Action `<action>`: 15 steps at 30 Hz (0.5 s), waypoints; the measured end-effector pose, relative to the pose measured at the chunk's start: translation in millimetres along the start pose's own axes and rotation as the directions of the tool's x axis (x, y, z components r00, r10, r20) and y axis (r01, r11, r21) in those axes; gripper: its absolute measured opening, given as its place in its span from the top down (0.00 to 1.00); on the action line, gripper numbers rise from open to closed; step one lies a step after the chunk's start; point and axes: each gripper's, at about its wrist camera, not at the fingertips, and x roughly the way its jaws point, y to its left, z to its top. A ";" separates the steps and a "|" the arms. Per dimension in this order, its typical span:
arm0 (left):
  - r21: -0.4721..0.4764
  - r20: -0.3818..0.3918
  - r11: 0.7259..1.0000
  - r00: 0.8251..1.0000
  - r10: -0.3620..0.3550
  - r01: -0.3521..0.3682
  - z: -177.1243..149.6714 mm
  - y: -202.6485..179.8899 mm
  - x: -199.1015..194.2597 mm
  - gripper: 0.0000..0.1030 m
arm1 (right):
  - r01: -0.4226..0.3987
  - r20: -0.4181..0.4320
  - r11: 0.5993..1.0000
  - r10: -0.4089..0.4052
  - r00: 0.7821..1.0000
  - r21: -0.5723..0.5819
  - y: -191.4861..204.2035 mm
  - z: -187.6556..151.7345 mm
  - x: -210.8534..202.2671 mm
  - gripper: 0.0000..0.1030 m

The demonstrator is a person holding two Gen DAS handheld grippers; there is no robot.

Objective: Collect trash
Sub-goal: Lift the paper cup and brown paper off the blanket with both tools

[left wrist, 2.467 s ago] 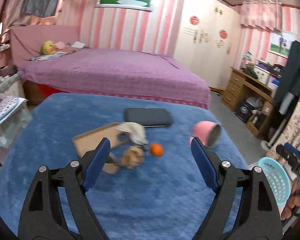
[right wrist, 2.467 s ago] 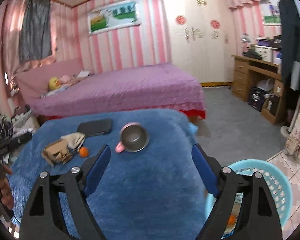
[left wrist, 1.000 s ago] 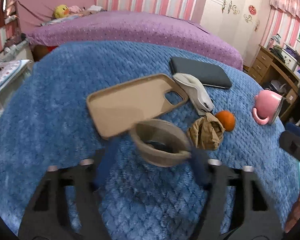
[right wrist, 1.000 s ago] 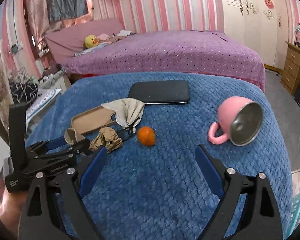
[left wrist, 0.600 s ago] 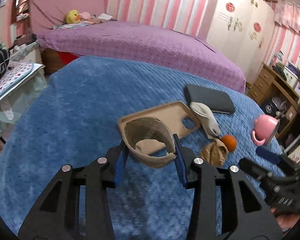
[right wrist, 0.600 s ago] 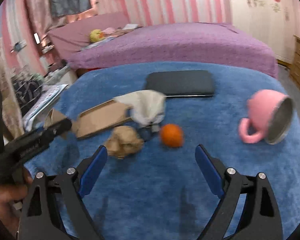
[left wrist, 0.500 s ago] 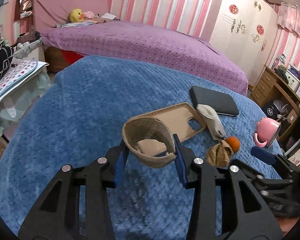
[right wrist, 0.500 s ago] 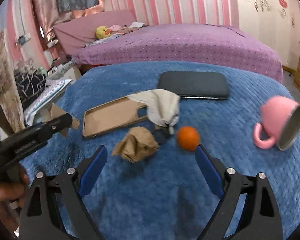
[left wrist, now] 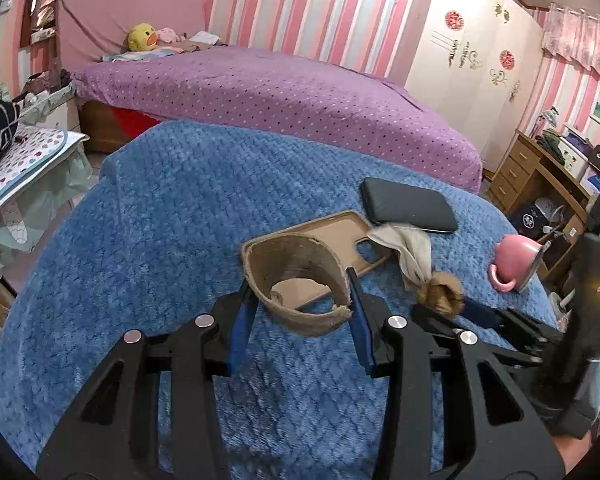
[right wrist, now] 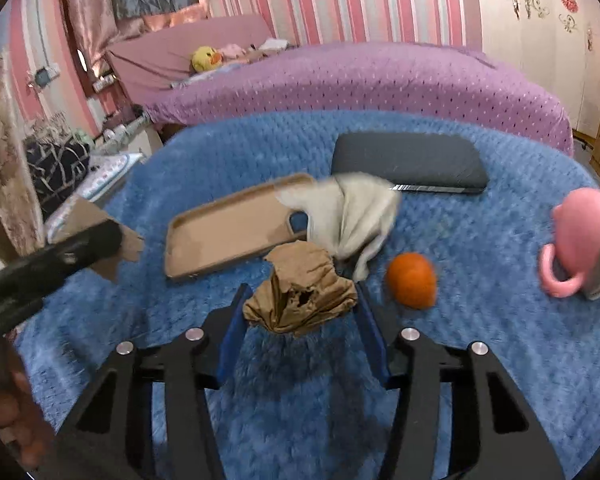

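My left gripper [left wrist: 298, 314] is shut on a torn brown cardboard cup sleeve [left wrist: 300, 280] and holds it above the blue blanket [left wrist: 160, 220]. My right gripper [right wrist: 300, 312] is shut on a crumpled brown paper ball [right wrist: 302, 290], just off the blanket; the ball also shows in the left wrist view [left wrist: 440, 288]. A crumpled whitish tissue [right wrist: 348, 210] lies behind it, partly over a tan phone case [right wrist: 228, 224]. A small orange [right wrist: 412, 278] sits to the right.
A black phone [right wrist: 408, 160] lies at the back of the blanket. A pink mug [right wrist: 580, 236] lies on its side at the right. A purple bed [left wrist: 280, 92] stands behind. A wooden desk [left wrist: 540, 176] is at the far right.
My right gripper moved forward and closed on the paper ball. My left gripper stays shut on the sleeve and has drawn back to the left, lifted.
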 end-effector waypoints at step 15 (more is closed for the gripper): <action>0.116 0.068 0.983 0.986 -0.151 0.142 -21.7 -83.7 -65.9 0.60 | 0.078 0.225 0.997 -0.078 0.971 0.009 -36.4 -13.2 -160.5 0.50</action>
